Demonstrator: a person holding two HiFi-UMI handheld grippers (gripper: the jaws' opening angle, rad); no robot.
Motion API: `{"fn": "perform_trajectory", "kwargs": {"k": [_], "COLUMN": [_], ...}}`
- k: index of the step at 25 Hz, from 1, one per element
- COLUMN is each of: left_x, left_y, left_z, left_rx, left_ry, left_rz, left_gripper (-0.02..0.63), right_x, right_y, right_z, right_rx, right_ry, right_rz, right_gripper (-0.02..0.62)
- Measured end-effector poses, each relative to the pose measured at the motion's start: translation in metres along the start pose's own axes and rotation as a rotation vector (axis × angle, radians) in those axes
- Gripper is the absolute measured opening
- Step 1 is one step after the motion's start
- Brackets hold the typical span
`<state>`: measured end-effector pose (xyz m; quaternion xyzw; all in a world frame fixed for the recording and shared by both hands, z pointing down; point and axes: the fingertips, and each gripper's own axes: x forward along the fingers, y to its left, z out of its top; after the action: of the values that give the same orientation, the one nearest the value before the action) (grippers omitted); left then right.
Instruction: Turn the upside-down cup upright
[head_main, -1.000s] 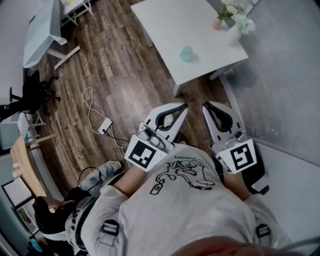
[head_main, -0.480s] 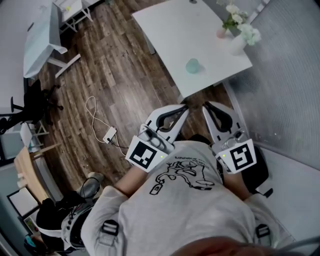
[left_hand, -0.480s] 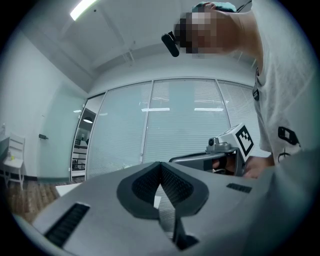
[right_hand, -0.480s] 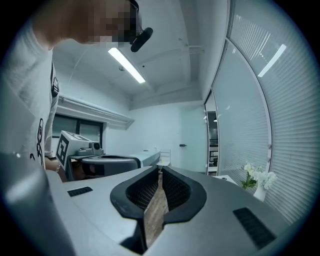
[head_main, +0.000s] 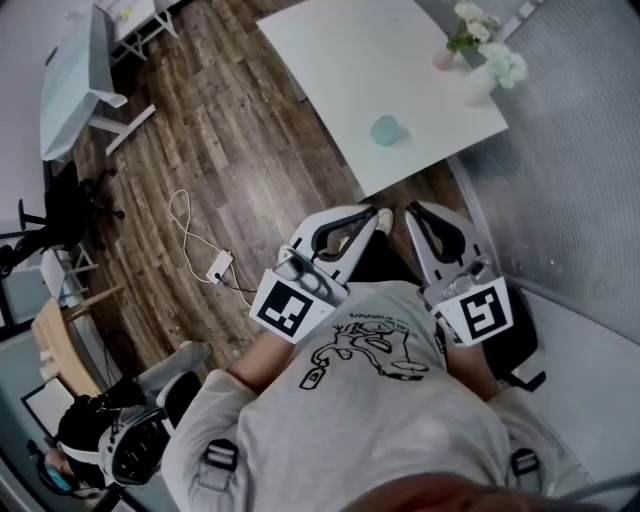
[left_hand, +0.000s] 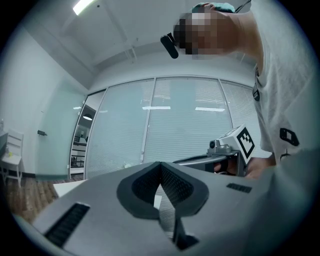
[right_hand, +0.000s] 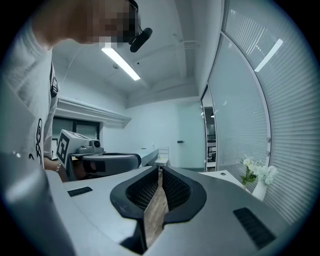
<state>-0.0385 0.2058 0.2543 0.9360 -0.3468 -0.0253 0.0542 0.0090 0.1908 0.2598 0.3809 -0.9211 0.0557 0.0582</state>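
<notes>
A pale green cup (head_main: 386, 130) stands mouth-down on the white table (head_main: 340, 70), near its front right corner. Both grippers are held close to the person's chest, well short of the table and over the wood floor. The left gripper (head_main: 370, 213) is shut with nothing between its jaws. The right gripper (head_main: 410, 211) is also shut and holds nothing. In the left gripper view the left gripper (left_hand: 161, 165) points level at a glass wall, with the right gripper's marker cube (left_hand: 243, 141) at its right. In the right gripper view the right gripper (right_hand: 160, 170) faces the room.
A white vase with flowers (head_main: 485, 62) and a small pink pot (head_main: 441, 58) stand at the table's far right corner; the vase (right_hand: 259, 188) also shows in the right gripper view. A cable with a power strip (head_main: 216, 267) lies on the floor at left. A ribbed glass wall (head_main: 570, 150) runs along the right.
The person has stepped toward the table: table and cup have slid a little lower and nearer in the head view. Both grippers keep their pose and stay shut.
</notes>
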Motion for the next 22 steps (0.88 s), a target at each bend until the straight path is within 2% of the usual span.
{"fn": "perform_trajectory", "kwargs": {"k": [8,22], "left_x": [0.031,0.096], "left_y": [0.013,0.057], "left_z": [-0.009,0.003], "left_rx": [-0.018,0.006], "left_ry": [0.018,0.026], "left_rz": [0.0,0.031], "left_gripper": [0.003,0.003], "right_x": [0.012,0.053], "right_y": [-0.034,-0.103], "right_z": [-0.009,0.007], "right_rx": [0.03,0.031], "right_ry": [0.001,-0.02], "right_rz": [0.003,0.04], "right_gripper": [0.049,0.049]}}
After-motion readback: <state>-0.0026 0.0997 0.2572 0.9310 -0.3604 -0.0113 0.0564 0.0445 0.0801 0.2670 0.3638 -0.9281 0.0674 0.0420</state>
